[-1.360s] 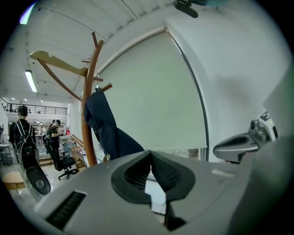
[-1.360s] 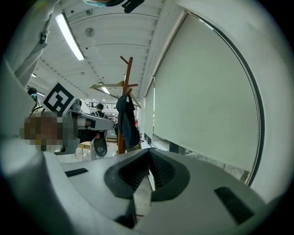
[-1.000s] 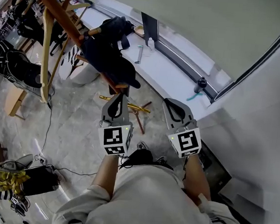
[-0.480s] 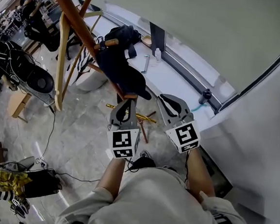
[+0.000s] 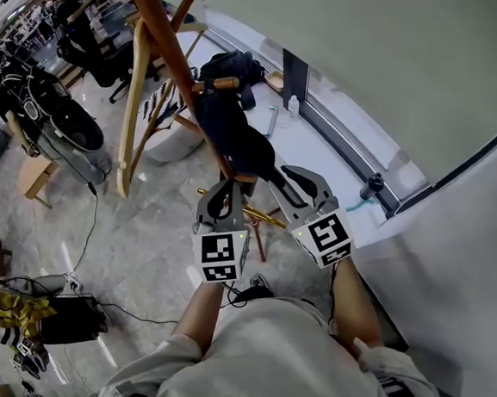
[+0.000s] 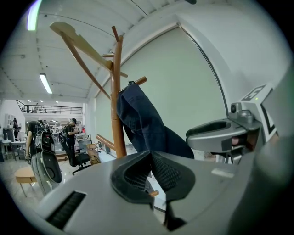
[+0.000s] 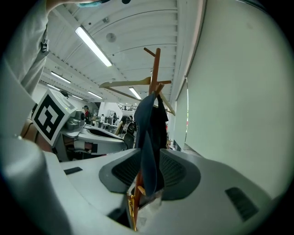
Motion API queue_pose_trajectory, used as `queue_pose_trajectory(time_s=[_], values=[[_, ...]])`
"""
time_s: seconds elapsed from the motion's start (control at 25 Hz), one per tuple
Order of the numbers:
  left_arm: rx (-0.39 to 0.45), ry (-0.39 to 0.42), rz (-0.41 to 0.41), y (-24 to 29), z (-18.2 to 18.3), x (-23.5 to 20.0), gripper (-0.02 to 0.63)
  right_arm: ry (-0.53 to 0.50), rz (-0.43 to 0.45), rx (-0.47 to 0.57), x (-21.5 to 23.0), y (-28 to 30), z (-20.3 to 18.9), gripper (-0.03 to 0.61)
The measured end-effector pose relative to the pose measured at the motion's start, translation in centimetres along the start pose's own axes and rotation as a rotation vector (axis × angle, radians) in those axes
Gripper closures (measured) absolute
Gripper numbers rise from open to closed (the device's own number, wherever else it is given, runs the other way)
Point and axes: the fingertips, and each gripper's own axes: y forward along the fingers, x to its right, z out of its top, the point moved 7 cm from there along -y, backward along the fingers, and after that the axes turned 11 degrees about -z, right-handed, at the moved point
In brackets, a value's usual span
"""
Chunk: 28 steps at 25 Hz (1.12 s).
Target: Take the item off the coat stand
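We see the coat stand (image 5: 169,46) as a slanting pole of smooth, reddish-brown wood with round pegs sticking out of it and paler curved arms near its top (image 6: 118,101). The item, a dark navy garment (image 5: 233,131), still hangs from one of those pegs. Its cloth looks soft and matte and falls in long, limp folds to a narrow hem (image 6: 142,119).

The right claw (image 5: 295,178) is raised to that hem. In the right gripper view (image 7: 149,160) its two ribbed black pads, set in smooth grey shells, are opening. A thin fold of the navy cloth (image 7: 149,133) hangs between them, with a gap showing on each side. Behind the fold we see the wooden pole rising towards the ceiling (image 7: 156,64).

The left claw (image 5: 224,191) sits just beside the right one, a little lower and nearer the pole. In the left gripper view (image 6: 150,155) its pad tips meet in a point and nothing is caught between them. The garment hangs beyond them.

Each claw carries a white cube printed with bold black square patterns. Below them lies a pale, marbled stone floor (image 5: 142,227), glossy in places. A thin brass-coloured rod (image 5: 256,213) lies near the foot of the stand.
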Motion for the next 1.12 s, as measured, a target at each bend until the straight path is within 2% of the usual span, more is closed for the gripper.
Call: queue_pose_trajectory(time_s=[0.24, 0.72, 0.76, 0.84, 1.12], values=[[-0.008, -0.013, 0.032, -0.7, 0.2, -2.0, 0.603, -0.047, 0.062, -0.080, -1.1, 3.1, 0.2, 0.362], [0.006, -0.020, 0.033, 0.3, 0.2, -3.2, 0.603, -0.097, 0.104, -0.120, -1.9, 6.7, -0.3, 0.353], [0.007, -0.021, 0.034, 0.3, 0.2, -3.1, 0.603, -0.111, 0.105, -0.124, -1.9, 6.7, -0.3, 0.362], [0.008, -0.025, 0.037, 0.3, 0.1, -3.0, 0.603, -0.149, 0.103, -0.122, -2.0, 6.6, -0.2, 0.452], [0.006, -0.036, 0.044, 0.3, -0.6, -2.8, 0.603, -0.227, 0.114, -0.067, -2.6, 6.1, -0.1, 0.536]])
